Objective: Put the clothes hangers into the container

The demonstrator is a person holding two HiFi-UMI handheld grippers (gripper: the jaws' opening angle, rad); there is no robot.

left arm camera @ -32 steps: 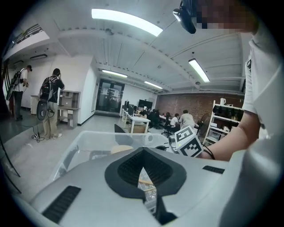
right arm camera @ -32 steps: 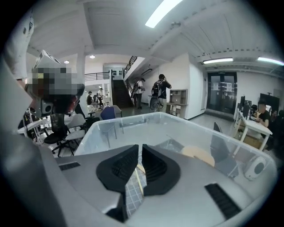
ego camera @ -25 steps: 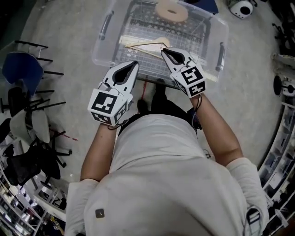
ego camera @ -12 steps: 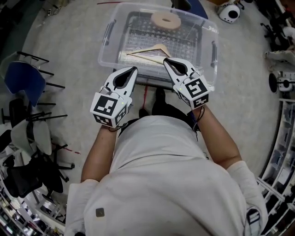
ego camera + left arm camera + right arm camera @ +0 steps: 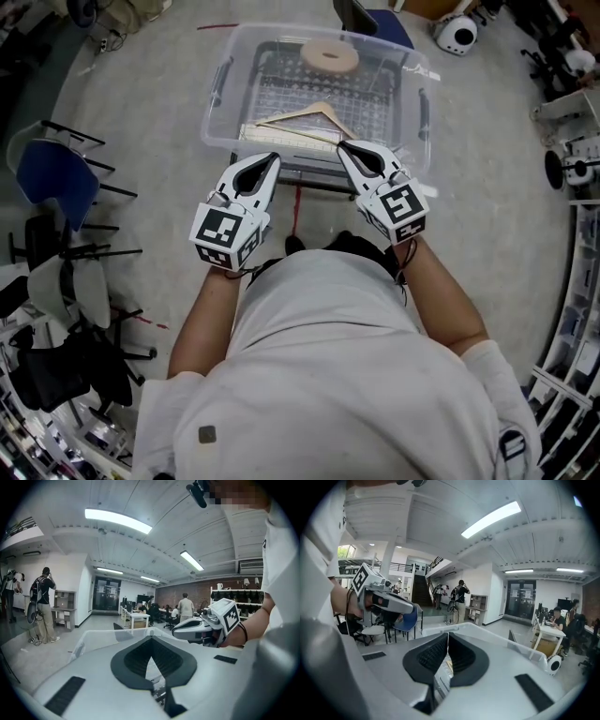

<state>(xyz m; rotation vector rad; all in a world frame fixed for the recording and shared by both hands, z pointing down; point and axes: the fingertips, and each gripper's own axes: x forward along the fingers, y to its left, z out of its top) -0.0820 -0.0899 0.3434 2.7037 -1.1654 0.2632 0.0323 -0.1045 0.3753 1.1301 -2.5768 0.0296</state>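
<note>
A clear plastic container [image 5: 217, 103] stands on the floor in front of me. A wooden clothes hanger [image 5: 314, 114] lies flat inside it on the grid bottom. In the head view my left gripper [image 5: 273, 159] hovers at the container's near rim, shut and holding nothing. My right gripper [image 5: 345, 147] sits beside it over the same rim, jaws together and empty, a little short of the hanger. In the left gripper view the left gripper [image 5: 148, 641] points over the container's rim [image 5: 89, 637], with the right gripper [image 5: 199, 627] alongside. The right gripper view shows the right gripper [image 5: 448, 634] pressed closed.
A beige tape ring [image 5: 329, 56] rests at the container's far end. Blue and black chairs [image 5: 56, 178] crowd the left. A white device [image 5: 457, 36] and shelving stand at the right. A red line [image 5: 297, 202] marks the floor. People stand far off in the room.
Both grippers have drawn back from over the container to its near rim. The right gripper has come away from the hanger, which stays lying inside.
</note>
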